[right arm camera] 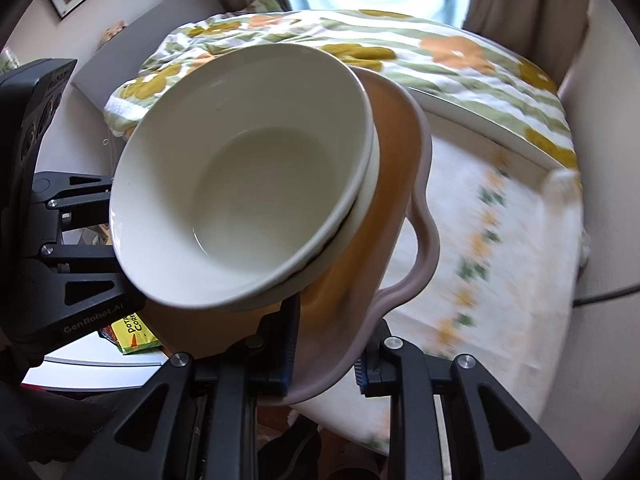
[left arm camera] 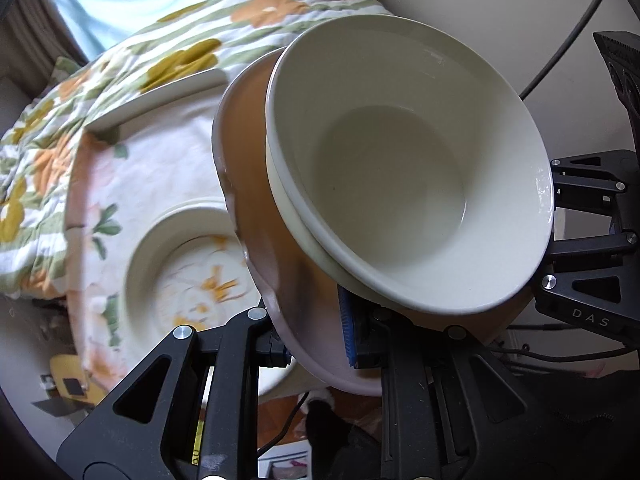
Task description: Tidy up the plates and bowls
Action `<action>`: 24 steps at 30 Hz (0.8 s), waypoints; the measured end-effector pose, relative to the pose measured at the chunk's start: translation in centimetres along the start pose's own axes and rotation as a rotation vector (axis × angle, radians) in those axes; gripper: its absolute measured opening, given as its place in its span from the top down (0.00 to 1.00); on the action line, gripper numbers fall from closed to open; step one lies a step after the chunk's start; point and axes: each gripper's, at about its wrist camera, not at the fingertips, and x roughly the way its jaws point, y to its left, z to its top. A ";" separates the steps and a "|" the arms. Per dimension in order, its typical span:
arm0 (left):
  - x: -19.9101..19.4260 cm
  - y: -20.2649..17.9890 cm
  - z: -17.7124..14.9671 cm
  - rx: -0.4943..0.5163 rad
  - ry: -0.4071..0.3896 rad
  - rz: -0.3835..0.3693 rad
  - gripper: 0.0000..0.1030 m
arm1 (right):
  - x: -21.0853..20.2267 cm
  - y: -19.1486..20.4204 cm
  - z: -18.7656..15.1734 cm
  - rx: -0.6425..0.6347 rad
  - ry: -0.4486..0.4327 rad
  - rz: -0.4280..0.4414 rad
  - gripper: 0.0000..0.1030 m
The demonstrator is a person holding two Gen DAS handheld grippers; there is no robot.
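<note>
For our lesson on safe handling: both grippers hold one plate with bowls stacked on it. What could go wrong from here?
1. The plate looks tilted, so the stacked bowls might slide off.
2. The left gripper and right gripper pinch only the rim; uneven motion could twist it loose.
3. A drop could hit the floral plate below.

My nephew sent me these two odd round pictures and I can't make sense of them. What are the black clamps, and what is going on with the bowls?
No robot here: a person holds a black two-finger gripper in each hand, each with a fisheye camera looking along its fingers. One picture comes from the left gripper, the other from the right gripper. Both are clamped on opposite edges of a wavy-rimmed orange dish, which carries two stacked cream bowls above a table with a floral cloth. A white flower-patterned plate lies on the table.
</note>
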 end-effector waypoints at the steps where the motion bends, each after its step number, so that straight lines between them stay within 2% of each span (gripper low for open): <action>1: -0.3 1.3 -0.6 -0.001 0.006 0.003 0.85 | 0.5 1.0 0.3 -0.001 0.000 0.004 0.79; 7: -0.6 9.2 -4.7 -0.006 0.052 0.013 0.85 | 3.9 7.5 1.9 0.015 0.016 0.037 0.79; 12: 0.4 13.1 -7.7 0.006 0.084 0.000 0.85 | 6.9 11.3 2.3 0.026 0.038 0.037 0.79; 16: 1.4 14.2 -8.6 0.014 0.089 -0.018 0.85 | 8.2 12.1 2.2 0.044 0.049 0.025 0.79; 24: 4.1 14.8 -8.3 0.025 0.101 -0.055 0.85 | 9.8 11.9 2.2 0.087 0.058 -0.015 0.79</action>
